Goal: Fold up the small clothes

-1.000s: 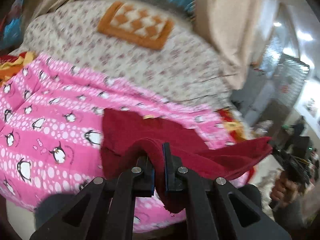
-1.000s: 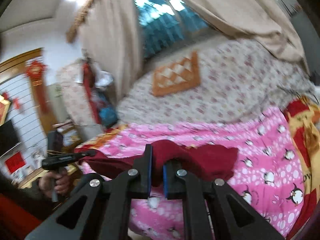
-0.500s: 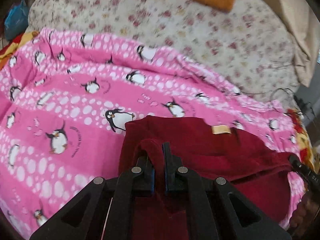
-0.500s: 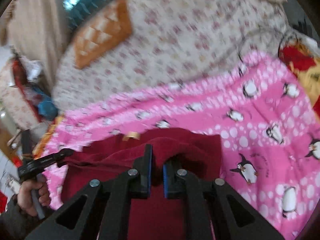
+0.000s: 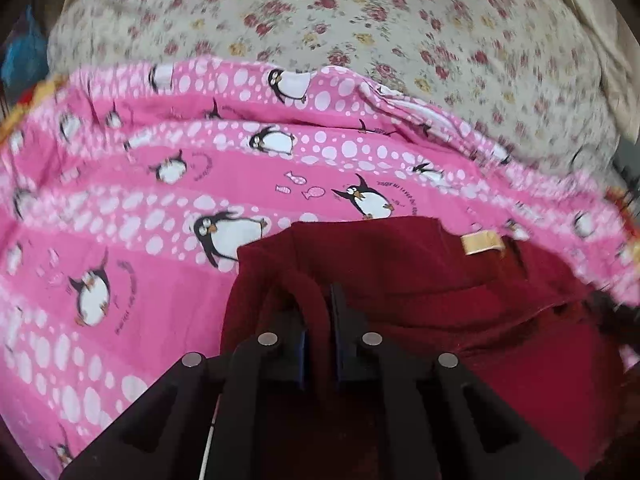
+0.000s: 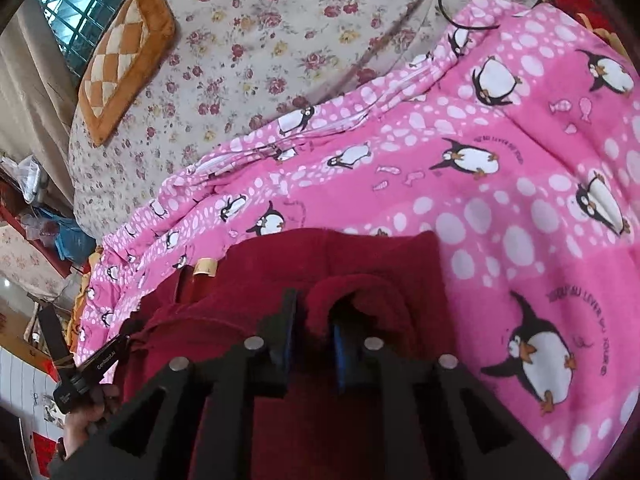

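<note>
A dark red small garment [image 5: 400, 280] with a tan label [image 5: 482, 242] lies on the pink penguin blanket [image 5: 160, 200]. My left gripper [image 5: 319, 312] is shut on a fold of its left edge, low over the blanket. In the right wrist view the same garment [image 6: 360, 264] and its label [image 6: 205, 267] show, and my right gripper [image 6: 312, 316] is shut on a fold of its right edge. The left gripper [image 6: 116, 348] also shows at the lower left of that view, held in a hand.
The blanket [image 6: 520, 160] covers the near part of a bed with a floral sheet [image 5: 360, 20]. An orange checked cushion [image 6: 120, 56] lies at the far side. A black cable [image 6: 460, 12] lies on the sheet at the right.
Both grippers have come down and forward with the garment, from held up in the air to laid out on the blanket. Both stayed shut on it.
</note>
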Demonstrator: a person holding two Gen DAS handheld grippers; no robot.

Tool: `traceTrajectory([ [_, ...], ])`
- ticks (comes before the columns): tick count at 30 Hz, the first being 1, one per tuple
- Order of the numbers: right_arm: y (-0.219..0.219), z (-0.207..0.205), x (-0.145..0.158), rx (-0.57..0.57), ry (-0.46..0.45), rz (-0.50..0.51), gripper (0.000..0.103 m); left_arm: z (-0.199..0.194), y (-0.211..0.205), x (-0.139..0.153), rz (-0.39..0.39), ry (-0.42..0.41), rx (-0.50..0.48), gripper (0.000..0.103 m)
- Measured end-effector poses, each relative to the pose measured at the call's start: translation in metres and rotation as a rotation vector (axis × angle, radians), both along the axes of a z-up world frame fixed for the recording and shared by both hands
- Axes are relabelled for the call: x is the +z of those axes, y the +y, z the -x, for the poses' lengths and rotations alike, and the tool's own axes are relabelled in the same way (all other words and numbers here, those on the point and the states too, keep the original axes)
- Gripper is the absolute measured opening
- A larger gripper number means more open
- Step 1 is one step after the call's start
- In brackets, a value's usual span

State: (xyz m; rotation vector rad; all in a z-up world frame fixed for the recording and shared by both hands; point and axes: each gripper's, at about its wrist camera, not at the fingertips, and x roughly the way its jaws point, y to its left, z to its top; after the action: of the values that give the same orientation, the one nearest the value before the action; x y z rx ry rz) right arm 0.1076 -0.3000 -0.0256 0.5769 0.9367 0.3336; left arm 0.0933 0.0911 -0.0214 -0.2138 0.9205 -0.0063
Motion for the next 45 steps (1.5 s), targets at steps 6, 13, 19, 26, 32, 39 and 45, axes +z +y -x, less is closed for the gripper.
traceTrajectory([
  [6,-0.020,0.023,0.021,-0.045,-0.039,-0.111,0.023,0.027,0.034,0.030,0.208,-0.103,0.021,0.000],
  [13,-0.020,0.058,0.074,-0.069,-0.294,0.068,0.023,0.041,0.041,0.045,0.280,-0.174,0.018,0.000],
  [19,0.024,0.060,0.087,0.037,-0.343,0.236,0.023,0.028,0.051,0.022,0.390,-0.047,0.049,0.011],
  [26,0.042,0.058,0.083,0.071,-0.323,0.286,0.023,0.044,0.046,0.057,0.300,-0.226,0.022,0.016],
  [32,0.045,0.053,0.076,0.060,-0.298,0.303,0.023,0.056,0.047,0.078,0.224,-0.352,0.034,0.023],
  [39,0.073,0.016,0.071,0.060,-0.214,0.425,0.023,0.018,-0.033,0.059,-0.008,-0.203,-0.154,0.019],
  [45,0.072,-0.044,0.030,0.028,-0.022,0.550,0.023,-0.039,-0.034,0.013,-0.156,-0.043,-0.060,0.019],
])
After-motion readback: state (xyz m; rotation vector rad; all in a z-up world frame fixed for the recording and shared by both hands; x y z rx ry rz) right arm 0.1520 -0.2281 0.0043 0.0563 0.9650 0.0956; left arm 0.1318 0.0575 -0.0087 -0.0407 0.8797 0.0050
